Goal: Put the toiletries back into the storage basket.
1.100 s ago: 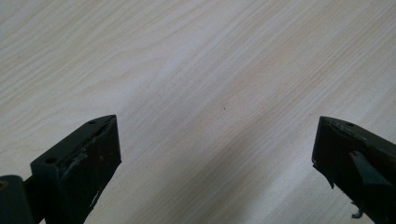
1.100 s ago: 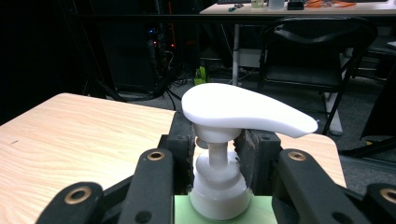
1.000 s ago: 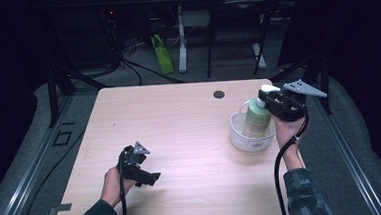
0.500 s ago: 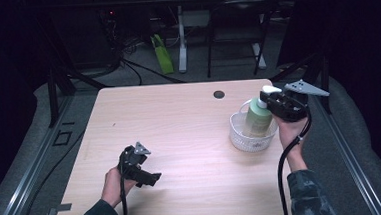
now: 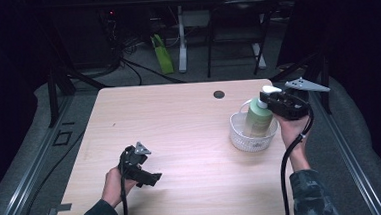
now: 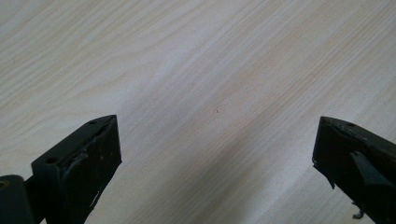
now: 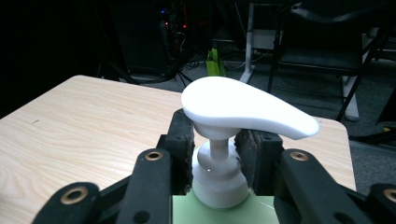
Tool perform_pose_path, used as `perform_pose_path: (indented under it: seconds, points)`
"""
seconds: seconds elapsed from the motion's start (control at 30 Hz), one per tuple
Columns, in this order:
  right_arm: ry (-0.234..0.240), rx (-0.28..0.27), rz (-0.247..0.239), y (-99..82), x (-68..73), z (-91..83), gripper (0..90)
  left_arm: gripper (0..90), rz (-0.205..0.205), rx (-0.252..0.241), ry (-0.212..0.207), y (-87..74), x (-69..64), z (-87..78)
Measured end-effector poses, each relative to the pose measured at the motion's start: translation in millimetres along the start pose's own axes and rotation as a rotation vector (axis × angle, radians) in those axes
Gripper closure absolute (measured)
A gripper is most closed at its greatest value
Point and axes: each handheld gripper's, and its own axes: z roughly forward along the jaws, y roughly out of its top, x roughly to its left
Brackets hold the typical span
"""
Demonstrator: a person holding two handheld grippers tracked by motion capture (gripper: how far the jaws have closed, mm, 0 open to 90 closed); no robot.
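- The green pump bottle (image 5: 257, 119) stands upright in the white basket (image 5: 242, 140), long axis vertical, its white pump head (image 7: 243, 106) pointing away from the basket toward the table's centre.
- The right gripper (image 5: 272, 104) clenches the bottle's neck; its jaws have just eased slightly.
- Risk: a slackening grip lets the bottle tip against the basket rim.
- The left gripper (image 5: 148, 178) rests released, well apart from the basket.

The right tool (image 7: 218, 163) has its two black jaws closed on the white collar of a pump bottle (image 7: 218, 182), one jaw at each side of the neck. The white pump head (image 7: 243, 109) spreads above the jaws, its spout pointing right. The bottle's pale green shoulder shows at the near edge. The wooden counter (image 7: 79, 116) lies beyond, with dark chair legs (image 7: 322, 51) and cables (image 7: 182, 51) far behind.
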Motion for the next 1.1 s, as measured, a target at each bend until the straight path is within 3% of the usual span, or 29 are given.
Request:
perform_pose_path:
  seconds: [0.23, 0.33, 0.63, 1.1]
  points:
    - [0.006, 0.049, -0.009, 4.9, 4.1, -3.9, 50.5, 1.2, -0.003, -0.011, 0.002, -0.1, 0.0, -2.5]
    - [-0.003, 0.086, 0.003, 5.4, 6.2, -4.8, 40.1, 1.3, -0.003, -0.013, 0.006, 0.0, -0.5, -3.9]
    - [0.032, 0.158, 0.013, 5.2, 8.7, -14.9, 25.9, 1.3, -0.007, -0.019, 0.002, 0.2, -0.7, -4.4]
    - [0.066, 0.140, -0.027, 3.3, 27.9, -55.7, 11.9, 1.3, -0.004, -0.018, 0.000, -0.1, -1.4, -4.7]
